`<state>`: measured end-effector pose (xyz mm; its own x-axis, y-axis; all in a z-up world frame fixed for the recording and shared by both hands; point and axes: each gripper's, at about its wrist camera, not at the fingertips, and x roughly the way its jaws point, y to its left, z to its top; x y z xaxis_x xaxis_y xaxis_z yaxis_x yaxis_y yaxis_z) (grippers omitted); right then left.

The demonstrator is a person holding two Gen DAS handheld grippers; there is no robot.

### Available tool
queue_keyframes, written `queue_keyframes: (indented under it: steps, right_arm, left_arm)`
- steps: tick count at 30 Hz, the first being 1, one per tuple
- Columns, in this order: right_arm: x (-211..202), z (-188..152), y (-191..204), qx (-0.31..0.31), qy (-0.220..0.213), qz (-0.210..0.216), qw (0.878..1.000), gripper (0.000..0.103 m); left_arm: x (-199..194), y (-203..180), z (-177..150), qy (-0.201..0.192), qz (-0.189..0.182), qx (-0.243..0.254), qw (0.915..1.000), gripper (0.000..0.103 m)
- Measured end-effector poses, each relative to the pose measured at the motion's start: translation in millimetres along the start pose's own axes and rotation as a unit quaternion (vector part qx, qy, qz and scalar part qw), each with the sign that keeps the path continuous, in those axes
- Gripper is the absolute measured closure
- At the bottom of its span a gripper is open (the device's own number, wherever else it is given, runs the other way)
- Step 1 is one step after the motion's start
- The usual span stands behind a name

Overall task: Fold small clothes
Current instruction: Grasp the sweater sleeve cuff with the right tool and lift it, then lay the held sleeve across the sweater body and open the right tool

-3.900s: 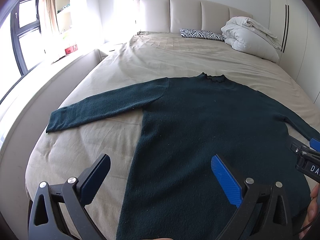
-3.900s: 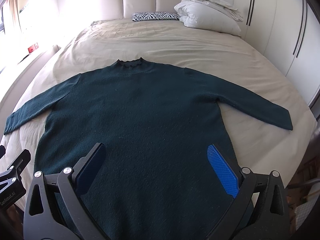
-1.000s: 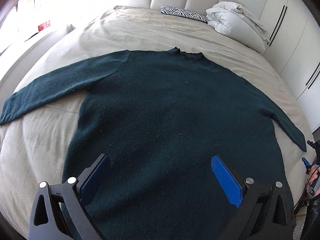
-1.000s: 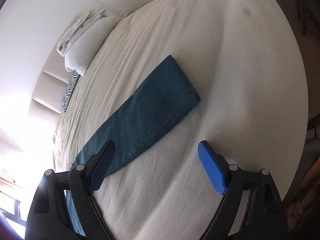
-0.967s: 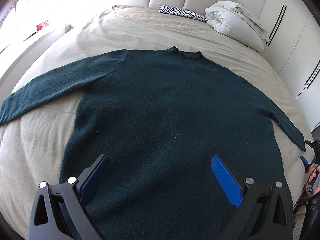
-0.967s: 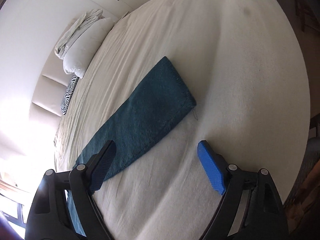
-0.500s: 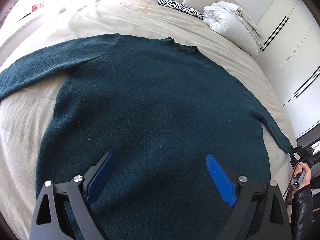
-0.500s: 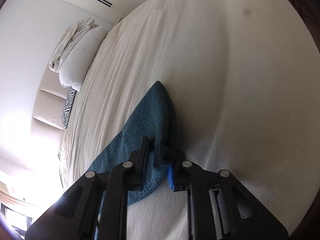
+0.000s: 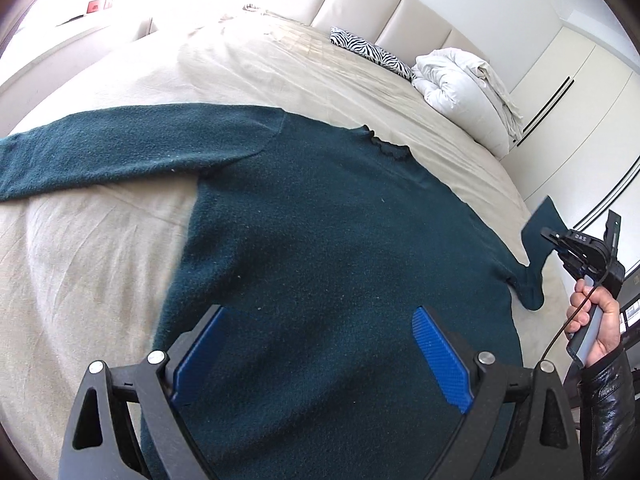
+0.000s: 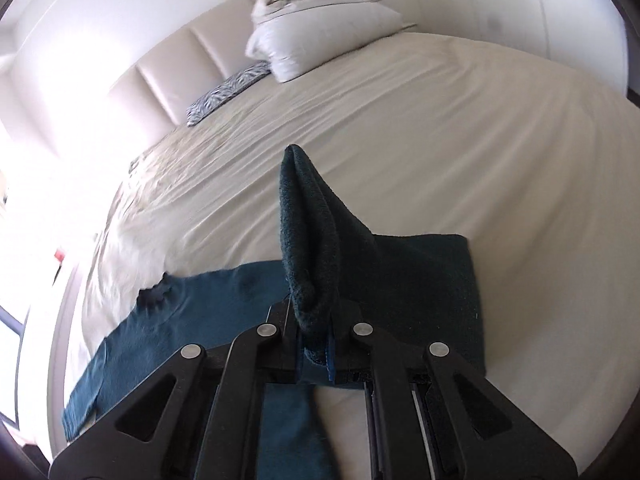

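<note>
The bed [image 9: 100,240] carries everything, its beige sheet bare toward the headboard apart from a bundled white duvet [image 9: 464,92] and a zebra-print pillow [image 9: 368,48]. Spread flat across the near half of the bed lies the dark teal sweater [image 9: 340,240], collar toward the headboard, one sleeve [image 9: 120,152] stretched out flat toward the window side. The other sleeve [image 10: 320,248] is no longer flat as it was a second ago: its cuff end is lifted off the sheet and bent back toward the sweater's body. The right gripper [image 10: 314,344], wide a moment ago, has closed and now pinches that cuff between its pads. The left gripper [image 9: 320,356] hovers over the sweater's lower body, jaws spread wide, gripping nothing. This looks like the first fold starting: sleeve across the chest.
</note>
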<state>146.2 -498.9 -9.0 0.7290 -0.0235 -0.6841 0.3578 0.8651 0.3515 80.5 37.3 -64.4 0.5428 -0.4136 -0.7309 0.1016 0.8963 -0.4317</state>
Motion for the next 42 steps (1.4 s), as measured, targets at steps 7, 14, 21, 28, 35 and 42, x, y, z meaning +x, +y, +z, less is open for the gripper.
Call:
queue_keyframes:
  steps: [7,14,21,28,35,42]
  right_arm:
    - [69,-79,183,-0.110,0.076,0.078,0.988,0.096]
    - [81,-180,244,-0.164,0.138,0.097,0.972,0.086]
    - [-4,-185,182,-0.123,0.072,0.133,0.981,0.049]
    - [-48,-184,104,-0.061,0.069,0.140,0.986,0.049]
    - [-73,-163,25,-0.005,0.043,0.131,0.990,0.049]
    - [-78,-154,-36,0.035,0.031,0.115,0.992,0.049]
  left_arm:
    - [-17,42,7,-0.020,0.005,-0.038,0.9990,0.008]
    - [-22,64,7,-0.024,0.015,-0.053,0.9982,0.007]
    - [-3,45,13,-0.013,0.010,-0.035,0.9993,0.007]
    - [50,-12,58,0.003,0.003,0.029,0.9996,0.009]
    - [151,-45,96,0.109,0.007,0.028,0.9936,0.050]
    - [175,-70,99,0.116,0.020,0.070,0.9906,0.056]
